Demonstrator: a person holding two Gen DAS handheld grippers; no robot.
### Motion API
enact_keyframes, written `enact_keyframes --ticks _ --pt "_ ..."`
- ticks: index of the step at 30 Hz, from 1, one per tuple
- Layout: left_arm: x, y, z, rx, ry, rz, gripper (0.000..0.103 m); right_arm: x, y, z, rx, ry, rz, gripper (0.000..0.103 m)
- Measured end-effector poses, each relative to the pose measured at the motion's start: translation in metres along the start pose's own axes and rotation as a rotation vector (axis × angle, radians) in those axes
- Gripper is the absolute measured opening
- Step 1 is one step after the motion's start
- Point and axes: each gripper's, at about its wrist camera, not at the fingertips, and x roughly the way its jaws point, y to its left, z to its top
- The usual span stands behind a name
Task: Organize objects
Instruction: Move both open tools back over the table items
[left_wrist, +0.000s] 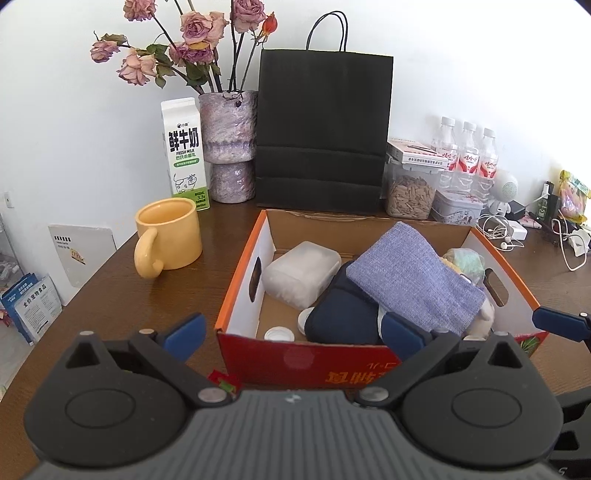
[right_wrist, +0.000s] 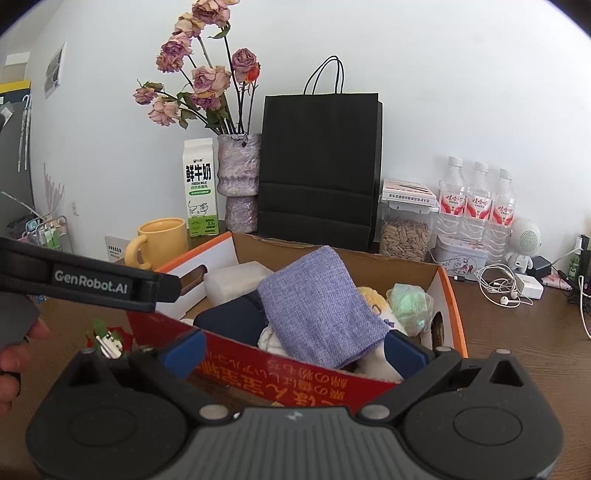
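Note:
An open cardboard box (left_wrist: 242, 266) with red and orange sides stands on the brown table; it also shows in the right wrist view (right_wrist: 448, 295). Inside lie a lilac fabric pouch (left_wrist: 413, 280) (right_wrist: 314, 306), a dark navy case (left_wrist: 343, 317) (right_wrist: 232, 317), a translucent plastic container (left_wrist: 299, 271) (right_wrist: 236, 278), a pale green wad (right_wrist: 410, 301) and white plush items. My left gripper (left_wrist: 291, 332) is open and empty, just before the box's near wall. My right gripper (right_wrist: 293, 347) is open and empty, at the box's near wall by the pouch's lower edge.
A yellow mug (left_wrist: 168, 234), a milk carton (left_wrist: 184, 151), a vase of dried roses (left_wrist: 229, 147) and a black paper bag (left_wrist: 321, 129) stand behind the box. Water bottles (left_wrist: 467, 155), a seed jar (left_wrist: 410, 192), a tin and cables are at the right. A small red-green item (right_wrist: 107, 338) lies left of the box.

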Motion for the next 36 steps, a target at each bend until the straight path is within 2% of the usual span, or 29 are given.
enact_keyframes --ticks 12,21,25,28,31,34,36 --pt "-0.030 0.012 -0.038 -0.004 0.044 0.024 0.103 -0.040 0.014 -0.033 -0.018 0.039 0.010 0.103" --pt "-0.048 0.023 -0.062 -0.001 0.071 0.037 0.103 -0.050 0.023 -0.058 -0.022 0.087 0.031 0.101" --pt "-0.052 0.028 -0.072 -0.005 0.089 0.044 0.103 -0.052 0.026 -0.065 -0.018 0.108 0.048 0.095" --pt "-0.056 0.032 -0.077 -0.001 0.095 0.045 0.103 -0.055 0.027 -0.072 -0.017 0.119 0.061 0.094" --pt "-0.060 0.035 -0.080 -0.001 0.097 0.049 0.103 -0.058 0.024 -0.077 -0.008 0.125 0.065 0.085" --pt "-0.061 0.034 -0.083 -0.005 0.102 0.048 0.103 -0.059 0.019 -0.079 0.008 0.133 0.072 0.082" --pt "-0.062 0.033 -0.084 -0.006 0.105 0.041 0.103 -0.058 0.014 -0.079 0.025 0.139 0.096 0.072"
